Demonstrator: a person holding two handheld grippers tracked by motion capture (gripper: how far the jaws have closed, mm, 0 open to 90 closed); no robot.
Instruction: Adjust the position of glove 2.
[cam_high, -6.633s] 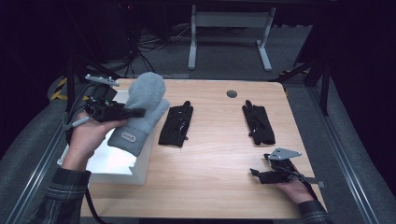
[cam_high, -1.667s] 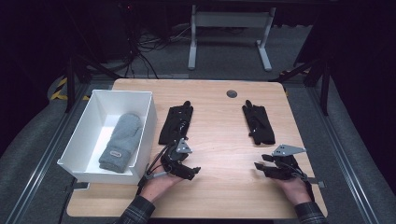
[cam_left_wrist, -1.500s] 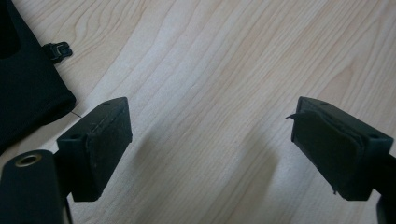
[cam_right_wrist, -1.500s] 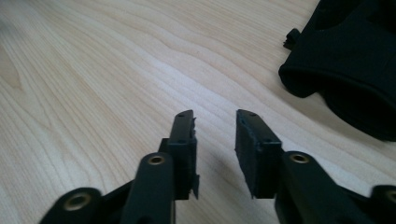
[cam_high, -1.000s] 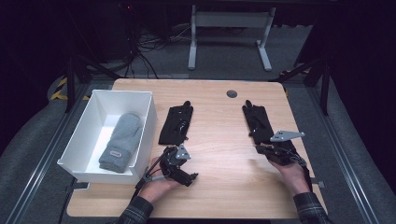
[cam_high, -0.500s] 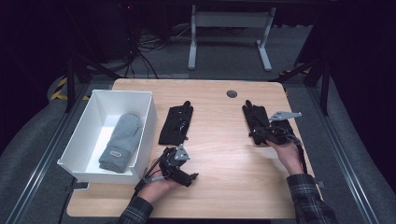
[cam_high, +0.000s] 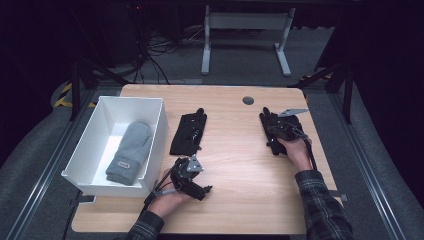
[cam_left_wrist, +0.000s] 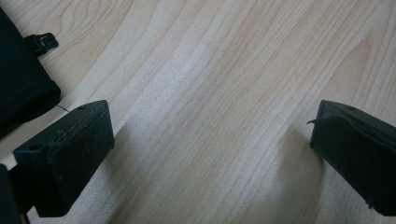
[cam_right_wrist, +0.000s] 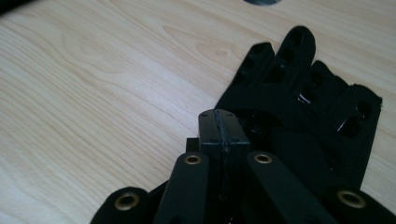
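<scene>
Two black gloves lie on the wooden table (cam_high: 235, 150). My right gripper (cam_high: 278, 132) rests on the right-hand glove (cam_high: 267, 120), near the table's right edge. In the right gripper view its jaws (cam_right_wrist: 219, 117) are pressed together at the near left edge of that glove (cam_right_wrist: 317, 121), which lies flat with its fingers pointing away. My left gripper (cam_high: 202, 184) sits low near the front of the table, just below the left-hand glove (cam_high: 189, 132). Its jaws (cam_left_wrist: 210, 140) stand wide open over bare wood, with a corner of that glove (cam_left_wrist: 18, 88) at the left.
A white bin (cam_high: 161, 131) stands at the table's left with a grey mitten (cam_high: 129, 150) lying in it. A dark round grommet (cam_high: 248, 100) is set in the table near the back edge. Bare wood lies between the two gloves.
The grey mitten, held up over the bin by my left gripper earlier, now lies inside it. My left gripper came down to the table front. My right gripper moved forward onto the right-hand glove.
</scene>
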